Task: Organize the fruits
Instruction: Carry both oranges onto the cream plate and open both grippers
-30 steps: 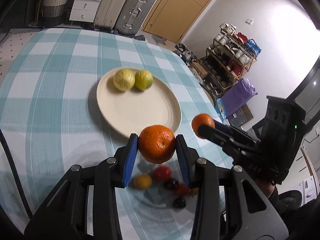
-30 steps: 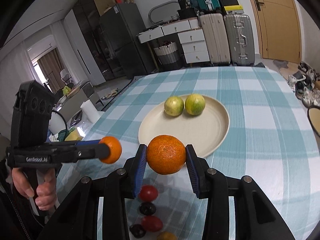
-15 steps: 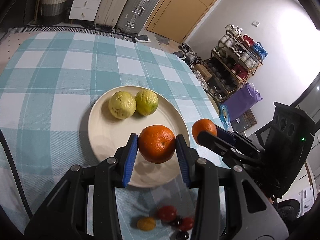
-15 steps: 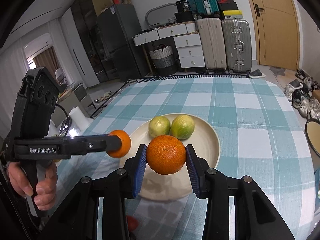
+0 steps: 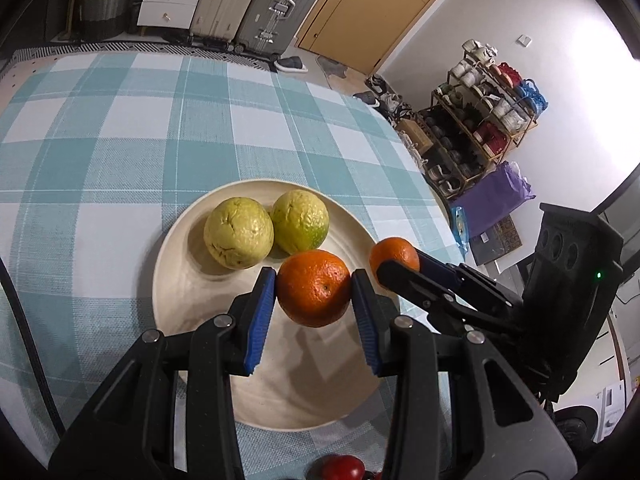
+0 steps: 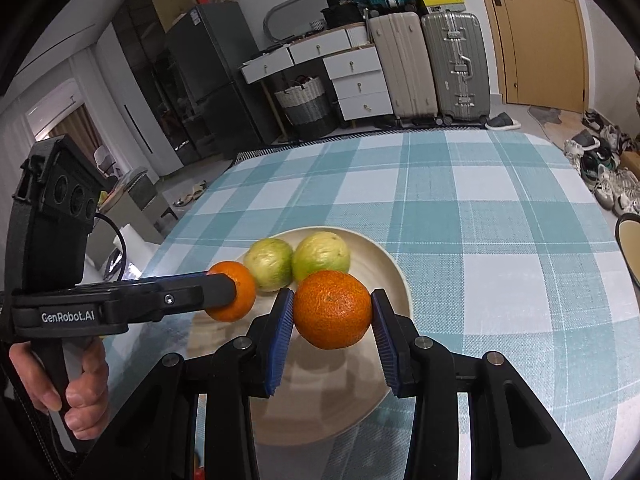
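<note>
Each hand-held gripper, left (image 5: 314,294) and right (image 6: 332,310), clamps 1 orange above the plate (image 5: 180,280)

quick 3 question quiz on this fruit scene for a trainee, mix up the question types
1. True or false: each gripper is shut on an orange.
2. How many green fruits lie on the plate? A) one B) two C) three
3. Fill in: the tablecloth is checked in white and ____.

Key:
1. True. The left gripper clamps the left orange; the right gripper clamps the right orange.
2. B. The two green fruits sit side by side, touching, at the plate's far side.
3. Teal (light blue-green).
</note>
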Motion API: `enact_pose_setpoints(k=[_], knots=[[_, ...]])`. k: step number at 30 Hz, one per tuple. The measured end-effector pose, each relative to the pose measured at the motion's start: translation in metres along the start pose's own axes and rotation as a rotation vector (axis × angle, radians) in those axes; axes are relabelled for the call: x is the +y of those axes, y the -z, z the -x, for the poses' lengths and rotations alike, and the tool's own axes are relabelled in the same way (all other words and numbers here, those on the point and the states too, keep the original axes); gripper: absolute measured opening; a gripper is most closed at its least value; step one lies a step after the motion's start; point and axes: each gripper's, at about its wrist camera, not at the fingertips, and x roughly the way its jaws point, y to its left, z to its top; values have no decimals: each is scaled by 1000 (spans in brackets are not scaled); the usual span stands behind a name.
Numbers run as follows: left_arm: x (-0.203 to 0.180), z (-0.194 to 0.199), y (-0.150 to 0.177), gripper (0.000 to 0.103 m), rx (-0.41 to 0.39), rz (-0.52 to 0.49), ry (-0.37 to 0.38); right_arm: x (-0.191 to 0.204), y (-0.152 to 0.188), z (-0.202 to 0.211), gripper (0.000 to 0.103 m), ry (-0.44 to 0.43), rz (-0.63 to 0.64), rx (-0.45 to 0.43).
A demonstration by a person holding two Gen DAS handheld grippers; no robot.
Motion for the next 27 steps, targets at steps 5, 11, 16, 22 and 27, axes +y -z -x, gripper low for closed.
enact_pose_setpoints(k=[5,11,16,22,27], knots=[[0,-12,0,35,22,-5,-9,-6,0,-10,40,9,-1,14],[4,-24,-1,35,38,6,-17,-10,2,-22,40,-3,-5,34],[4,-31,-1,35,46,6,-27,-17,5,-32,40,-21,-36,60],[3,-34,-5,35,37,8,-27,-22,4,-38,40,-51,-71,65],[-4,-28,-6,38,22,8,-23,-20,3,-32,53,-44,-71,40]])
